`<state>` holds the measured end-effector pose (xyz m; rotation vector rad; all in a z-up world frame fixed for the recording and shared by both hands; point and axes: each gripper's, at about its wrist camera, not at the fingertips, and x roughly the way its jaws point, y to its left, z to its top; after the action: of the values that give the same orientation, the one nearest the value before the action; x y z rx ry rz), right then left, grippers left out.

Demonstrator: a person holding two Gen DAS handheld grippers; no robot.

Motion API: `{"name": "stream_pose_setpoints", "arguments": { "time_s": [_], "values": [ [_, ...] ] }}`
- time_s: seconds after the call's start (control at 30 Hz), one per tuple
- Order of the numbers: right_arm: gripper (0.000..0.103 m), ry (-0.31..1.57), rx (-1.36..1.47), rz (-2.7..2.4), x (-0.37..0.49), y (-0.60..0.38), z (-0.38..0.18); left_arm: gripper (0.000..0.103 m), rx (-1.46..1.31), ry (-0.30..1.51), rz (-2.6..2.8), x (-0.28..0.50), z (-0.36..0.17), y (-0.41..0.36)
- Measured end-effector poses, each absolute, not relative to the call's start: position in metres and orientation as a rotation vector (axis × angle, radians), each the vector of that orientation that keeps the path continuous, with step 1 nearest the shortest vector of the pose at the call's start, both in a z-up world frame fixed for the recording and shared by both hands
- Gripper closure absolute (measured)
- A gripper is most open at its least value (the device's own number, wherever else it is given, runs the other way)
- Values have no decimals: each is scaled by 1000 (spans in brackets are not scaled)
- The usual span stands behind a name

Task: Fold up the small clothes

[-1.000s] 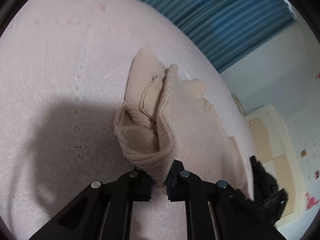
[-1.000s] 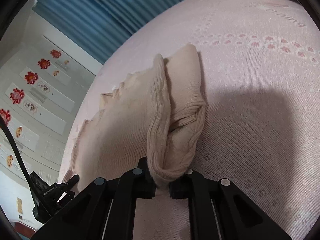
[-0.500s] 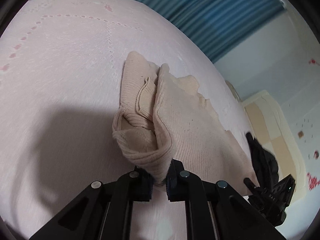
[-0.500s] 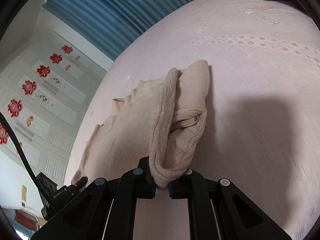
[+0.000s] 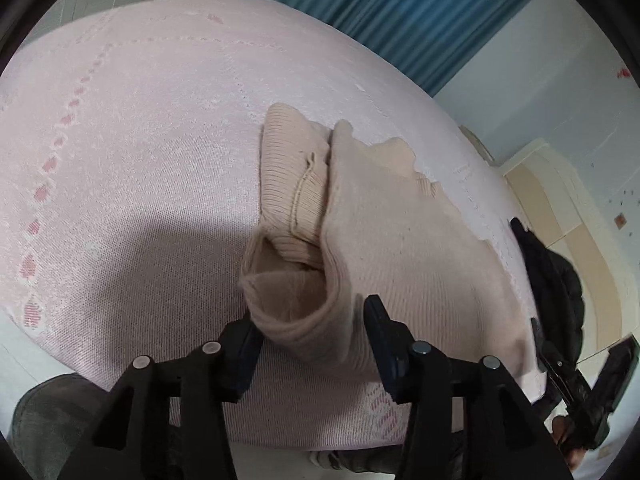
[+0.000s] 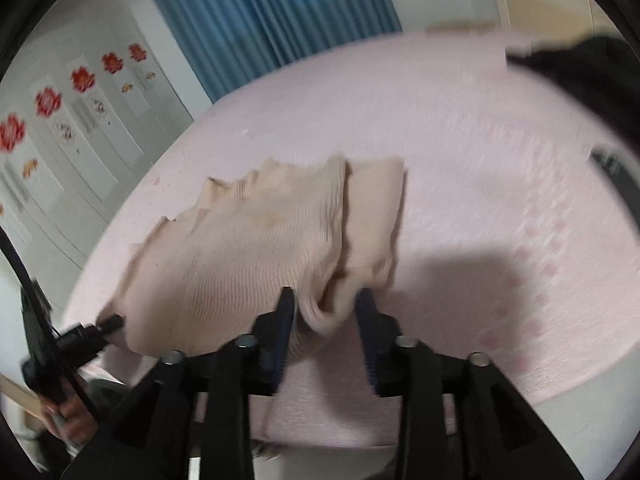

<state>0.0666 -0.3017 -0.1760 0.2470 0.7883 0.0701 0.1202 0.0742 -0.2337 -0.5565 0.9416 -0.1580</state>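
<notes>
- Beige knit garment lies on bed, long axis running from near edge.
- Left claw and right claw: jaws apart, near-edge fold between them, unclamped.

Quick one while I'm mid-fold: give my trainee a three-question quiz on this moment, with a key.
1. True or false: the left gripper has its jaws clamped shut on the beige knit garment.
2. Multiple choice: the garment lies on A) a pink patterned bedcover, B) a wooden floor, C) a metal tray.
3. Fill in: behind the bed hangs a ____ curtain.

Key:
1. False; both the left gripper and the right gripper have their jaws apart, the garment's folded edge lying between them.
2. A
3. blue
</notes>
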Motion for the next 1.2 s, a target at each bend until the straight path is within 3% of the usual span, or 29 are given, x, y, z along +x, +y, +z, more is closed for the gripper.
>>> {"name": "stream_pose_setpoints", "arguments": {
  "time_s": [0.23,0.57,0.67,1.2],
  "values": [
    [59,721,65,129,76,-238,-152,49,-632,936,-184,125,-241,80],
    [59,951,-51,123,136,-162,-223,49,-713,902,-157,125,-241,113],
    [59,930,-84,105,152,-150,-225,49,-681,879,-148,121,-236,115],
    [60,1120,56,-13,302,-151,-245,49,-715,951,-257,129,-243,112]
  ]
}}
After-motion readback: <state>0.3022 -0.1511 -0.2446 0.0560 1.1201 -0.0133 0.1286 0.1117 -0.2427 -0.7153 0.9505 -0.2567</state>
